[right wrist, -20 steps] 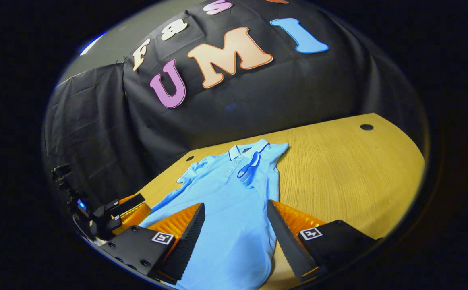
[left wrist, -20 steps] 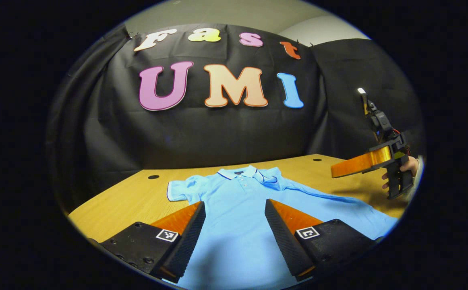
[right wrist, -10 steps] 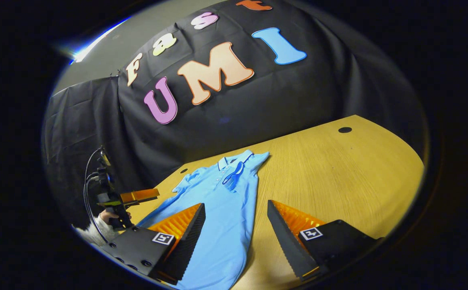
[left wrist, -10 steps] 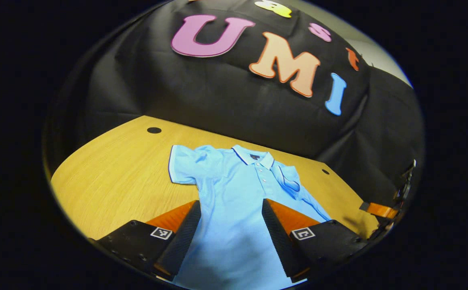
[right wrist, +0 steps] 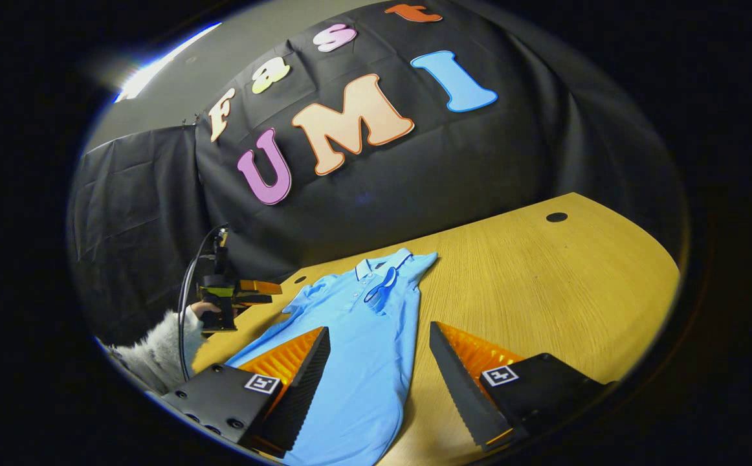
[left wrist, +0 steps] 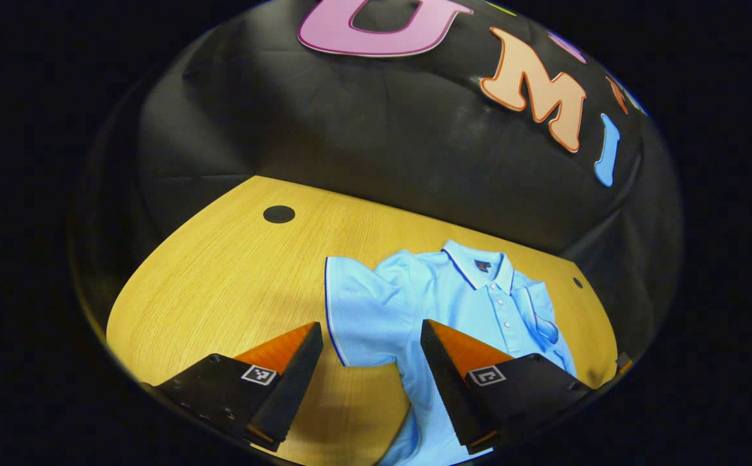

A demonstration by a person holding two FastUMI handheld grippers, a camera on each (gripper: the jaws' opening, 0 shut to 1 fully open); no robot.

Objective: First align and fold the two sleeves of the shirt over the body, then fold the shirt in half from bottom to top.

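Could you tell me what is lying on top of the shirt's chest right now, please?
One sleeve is folded over the chest of the shirt, beside the button placket. The fabric beneath that sleeve is covered. The other sleeve lies spread flat on the table.

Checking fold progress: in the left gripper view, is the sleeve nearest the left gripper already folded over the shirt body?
No, that sleeve lies spread flat on the table.
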